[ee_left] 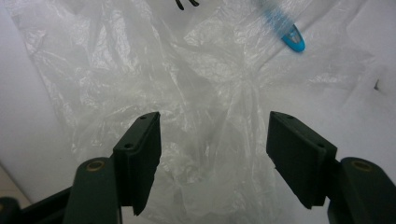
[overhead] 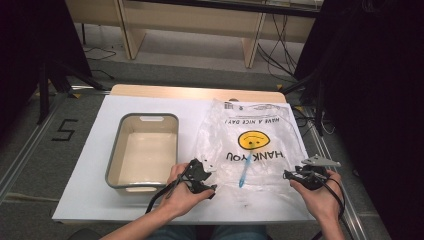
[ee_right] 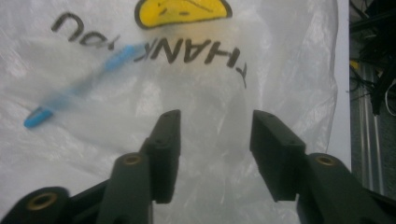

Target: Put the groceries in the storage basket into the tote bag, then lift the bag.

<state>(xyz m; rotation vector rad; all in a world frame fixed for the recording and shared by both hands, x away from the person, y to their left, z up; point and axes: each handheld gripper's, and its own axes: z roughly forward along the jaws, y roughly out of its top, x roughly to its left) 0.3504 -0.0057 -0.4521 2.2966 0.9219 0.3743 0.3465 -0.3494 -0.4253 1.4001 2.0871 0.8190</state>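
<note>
Fingers [ee_left: 142, 154] parted over plastic bag [overhead: 260, 135] holding blue toothbrush [overhead: 243, 173]

The plastic bag [overhead: 250, 145] is thin, clear, glossy film, crinkled all over. Inside it lies a smooth blue plastic toothbrush [overhead: 243, 174]. The tub [overhead: 142, 151] looks like glossy enamelled metal on a matt white counter [overhead: 90, 165].

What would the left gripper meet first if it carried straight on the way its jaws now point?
Most likely the crumpled clear plastic bag lying just ahead of the open left gripper; the blue toothbrush lies farther off to one side. Depth is hard to judge.
</note>
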